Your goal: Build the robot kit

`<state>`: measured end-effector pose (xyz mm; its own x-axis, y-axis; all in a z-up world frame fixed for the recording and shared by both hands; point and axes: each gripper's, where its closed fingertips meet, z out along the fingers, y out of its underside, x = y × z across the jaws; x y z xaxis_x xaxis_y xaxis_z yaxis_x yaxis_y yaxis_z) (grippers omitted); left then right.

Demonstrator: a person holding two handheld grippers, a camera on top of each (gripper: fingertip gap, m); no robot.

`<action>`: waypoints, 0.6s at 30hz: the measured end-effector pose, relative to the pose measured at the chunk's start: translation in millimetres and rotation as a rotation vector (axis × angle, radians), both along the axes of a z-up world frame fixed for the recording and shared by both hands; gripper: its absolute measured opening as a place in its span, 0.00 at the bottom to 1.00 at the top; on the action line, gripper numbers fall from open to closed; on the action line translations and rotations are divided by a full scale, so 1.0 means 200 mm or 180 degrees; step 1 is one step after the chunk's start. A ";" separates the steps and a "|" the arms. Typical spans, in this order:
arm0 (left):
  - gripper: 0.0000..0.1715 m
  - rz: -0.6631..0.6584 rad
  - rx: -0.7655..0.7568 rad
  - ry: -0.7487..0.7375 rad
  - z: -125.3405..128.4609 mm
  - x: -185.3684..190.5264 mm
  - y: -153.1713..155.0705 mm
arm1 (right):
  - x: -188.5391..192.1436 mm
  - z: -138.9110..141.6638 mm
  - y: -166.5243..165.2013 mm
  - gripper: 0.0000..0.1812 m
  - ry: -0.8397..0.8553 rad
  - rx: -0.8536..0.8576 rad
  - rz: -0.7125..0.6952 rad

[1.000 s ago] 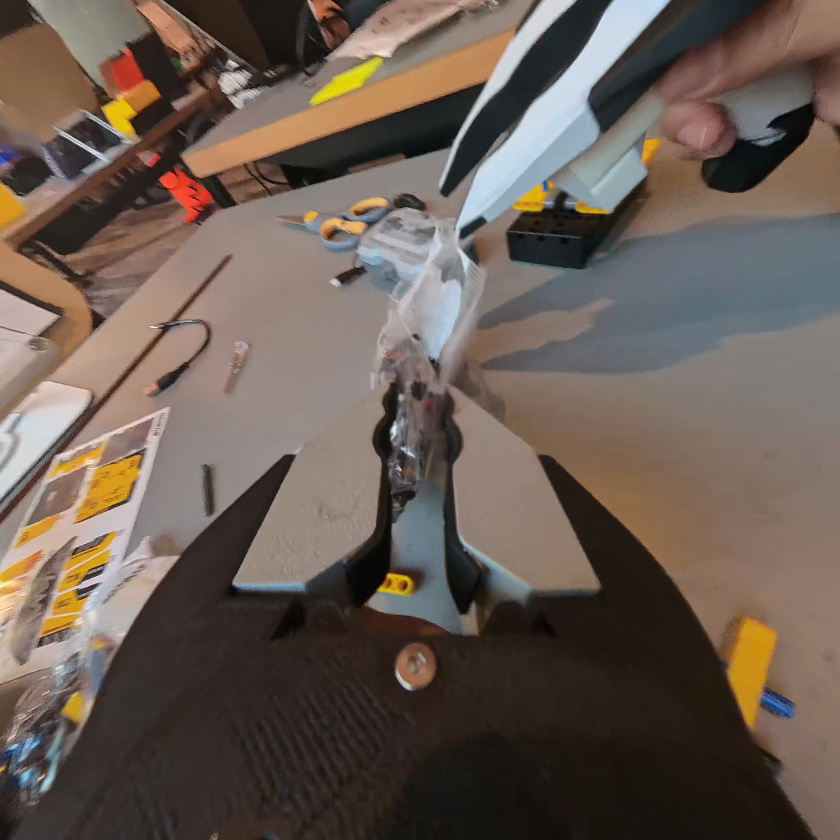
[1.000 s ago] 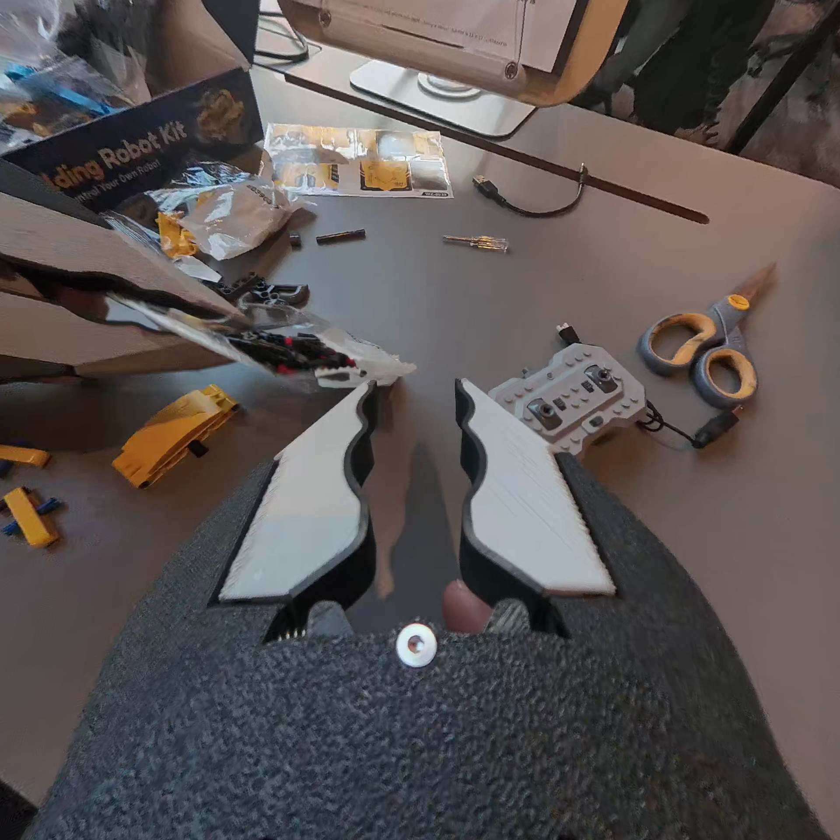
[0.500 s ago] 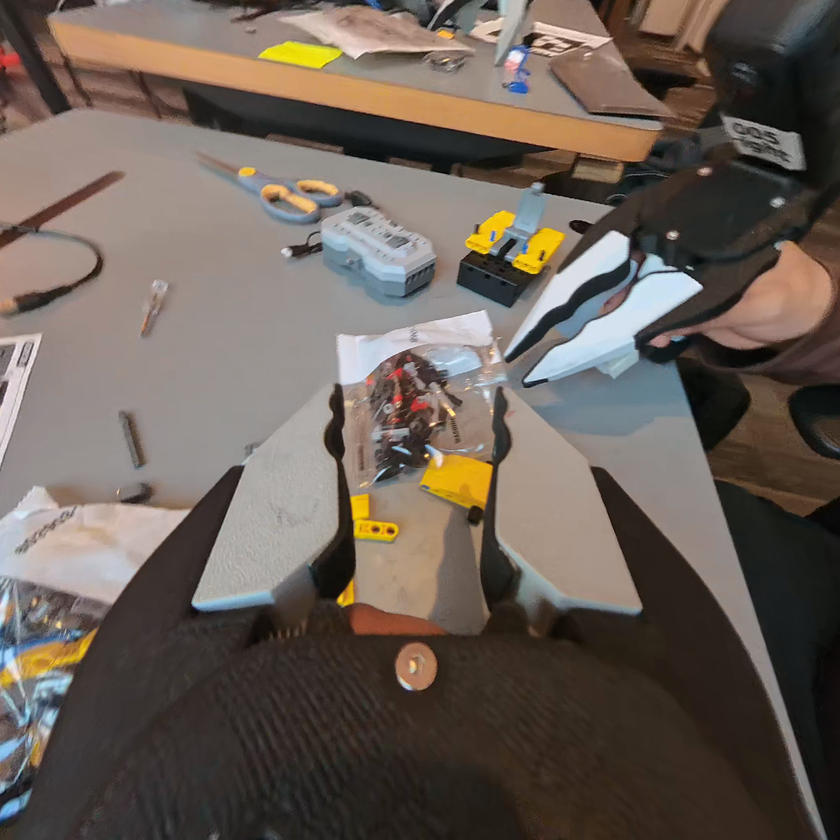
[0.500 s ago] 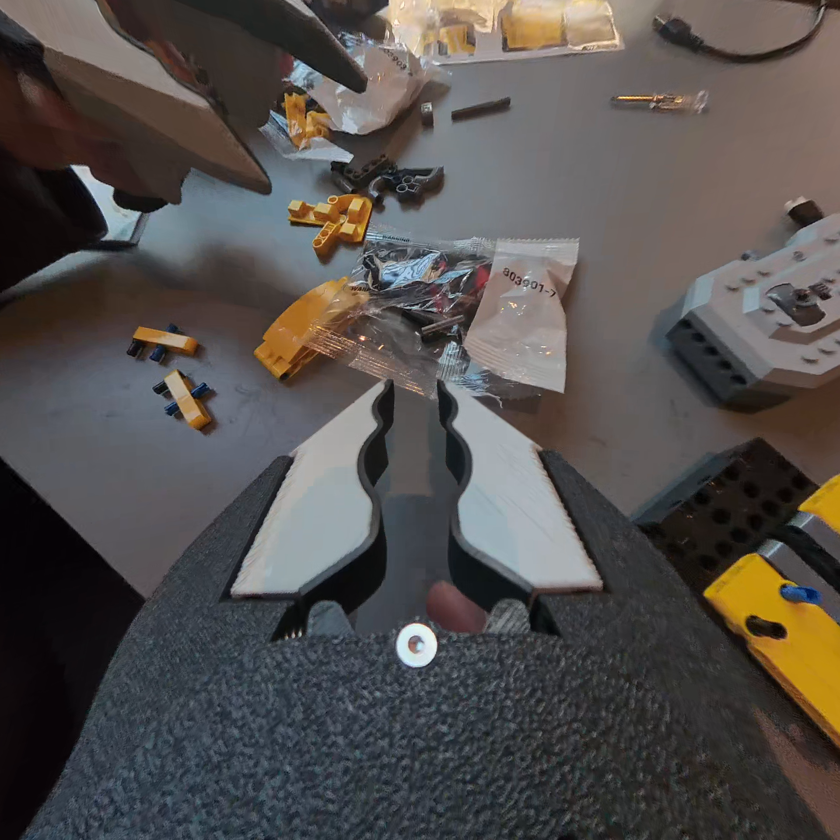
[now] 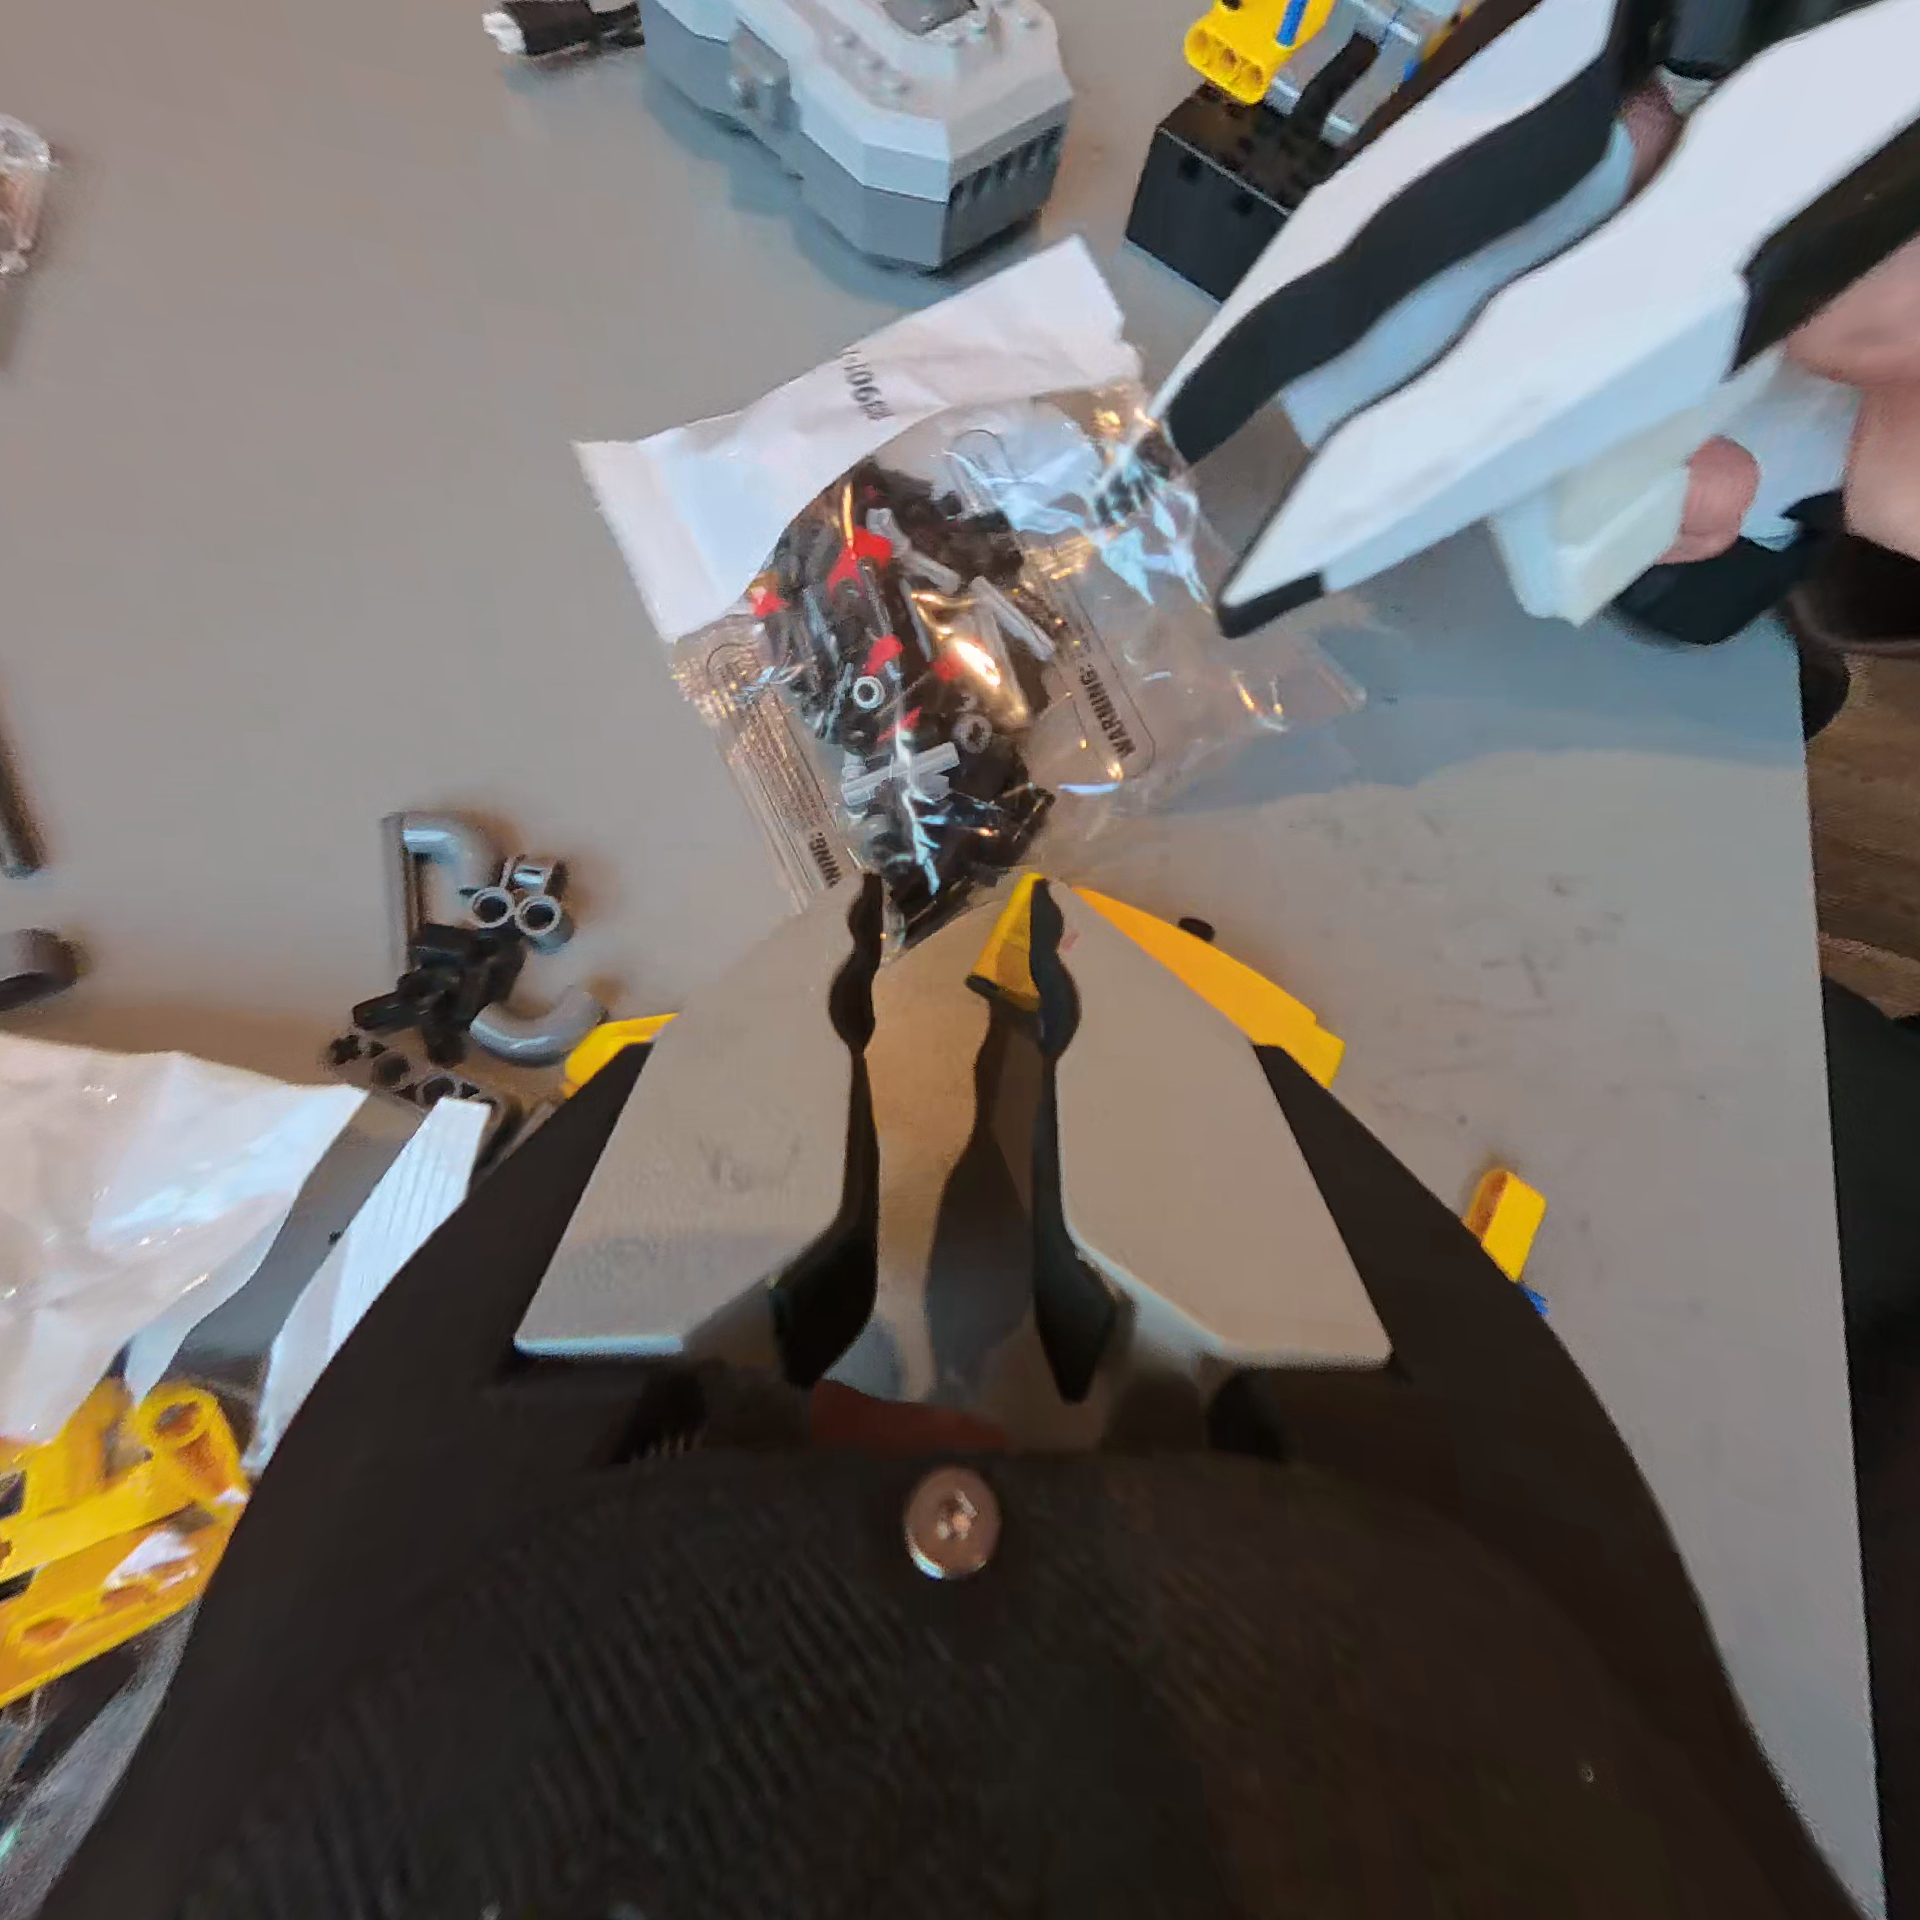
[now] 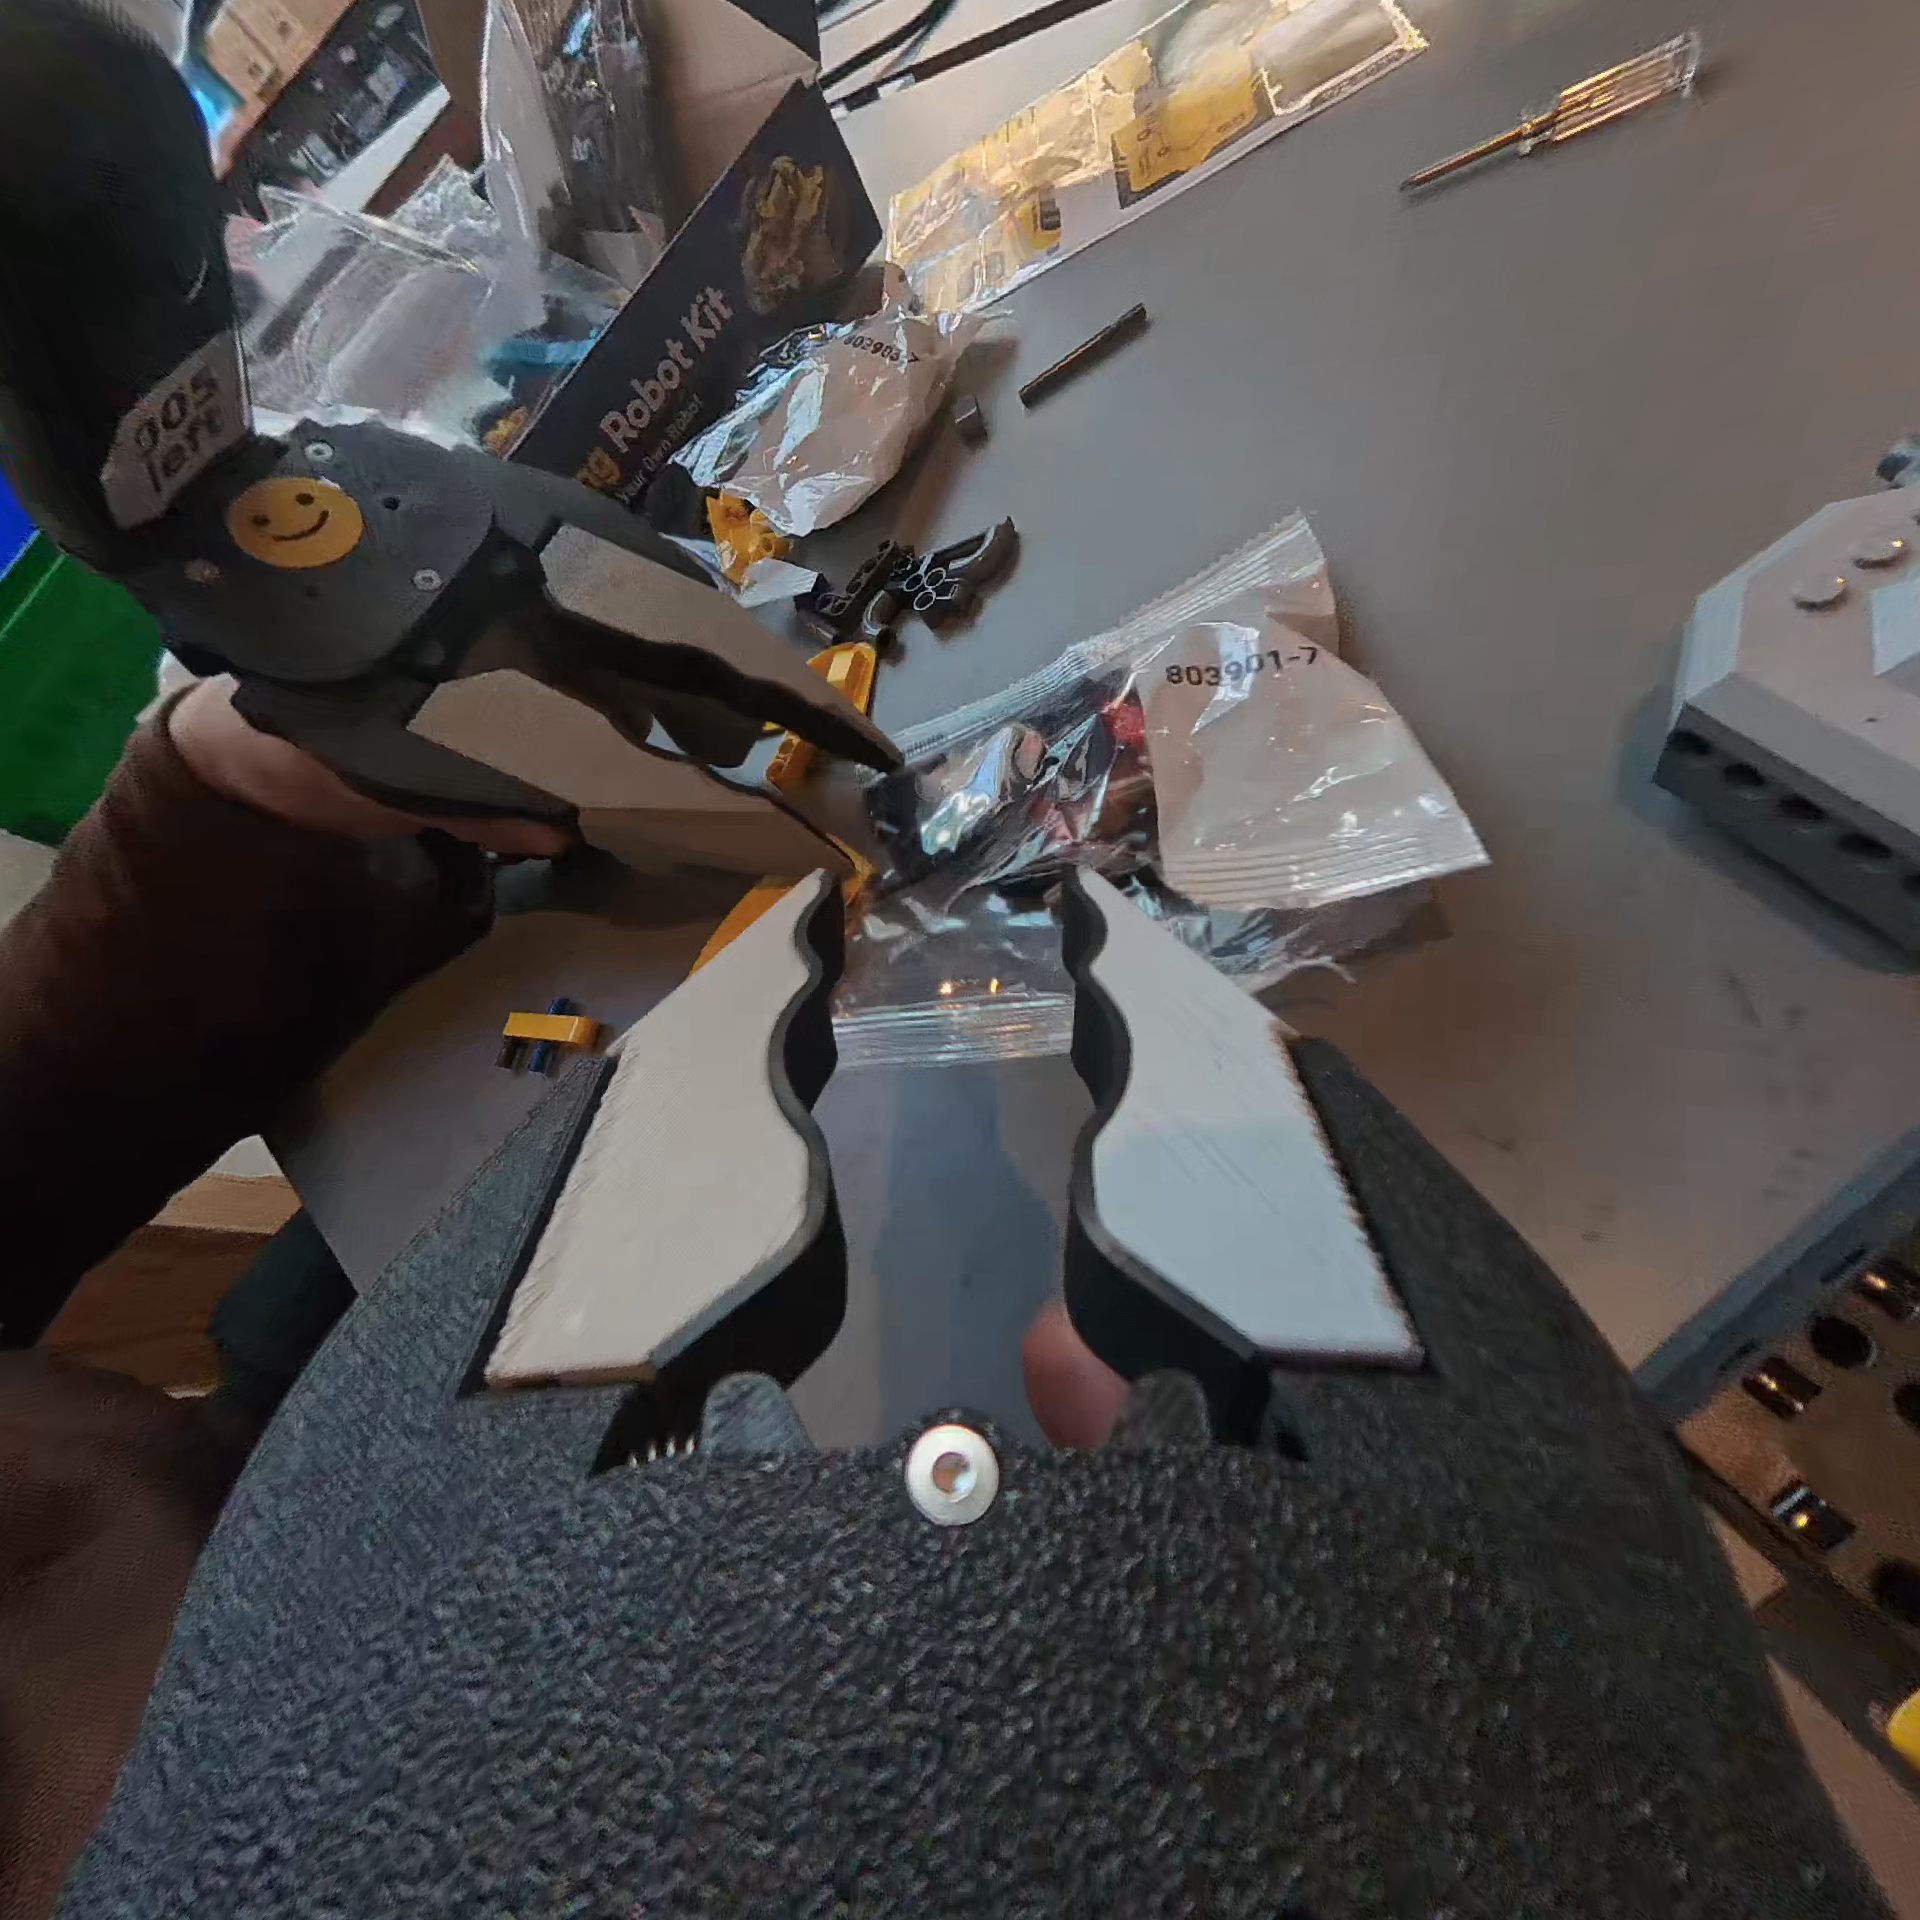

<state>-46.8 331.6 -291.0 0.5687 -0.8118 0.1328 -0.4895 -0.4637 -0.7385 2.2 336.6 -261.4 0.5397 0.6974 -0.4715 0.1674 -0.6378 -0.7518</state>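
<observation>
A clear plastic bag [image 5: 904, 675] of small black, grey and red parts, with a white end, lies on the grey table. My left gripper [image 5: 954, 899] is low over its near edge, jaws a little apart, with the bag's corner between the tips. A yellow curved piece [image 5: 1216, 987] lies under its right finger. My right gripper [image 6: 948, 894] is open, and the bag's [image 6: 1247, 769] clear end lies between its tips. The right gripper also shows in the left wrist view [image 5: 1210, 525]. The left gripper also shows in the right wrist view [image 6: 873, 816].
A grey hub block [image 5: 894, 94] and a black block with yellow parts [image 5: 1216, 197] stand beyond the bag. Loose black and grey parts [image 5: 468, 977] and another bag [image 5: 125, 1174] lie left. A dark box [image 6: 707, 312] stands behind. The table edge [image 5: 1813, 935] runs right. Left tips to right tips: about 6 centimetres.
The left gripper let the bag go onto the table, then came down to its near edge with narrower jaws. The right gripper moved in to the bag's clear end and opened wider.
</observation>
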 end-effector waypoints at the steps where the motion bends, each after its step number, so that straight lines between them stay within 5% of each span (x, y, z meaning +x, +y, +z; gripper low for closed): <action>1: 0.13 -0.0037 0.0009 -0.0009 0.00 0.01 -0.01 | -0.01 0.01 0.01 0.19 0.0031 -0.0013 0.0026; 3: 0.13 -0.0075 0.0002 -0.0005 0.00 0.02 -0.02 | 0.02 -0.01 0.04 0.04 -0.0127 0.0064 0.0026; 12: 0.15 0.0152 0.0072 -0.0051 0.02 -0.02 0.04 | 0.11 -0.15 -0.01 0.02 -0.0840 0.0116 0.0192; 18: 0.15 0.0119 0.0108 0.0042 0.00 0.00 0.03 | 0.11 -0.02 0.03 0.02 -0.0619 0.0398 0.0178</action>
<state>-47.3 337.2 -290.0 0.6001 -0.7939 0.0979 -0.4821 -0.4567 -0.7477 24.8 342.9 -264.6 0.5709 0.7751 -0.2706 0.3491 -0.5275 -0.7745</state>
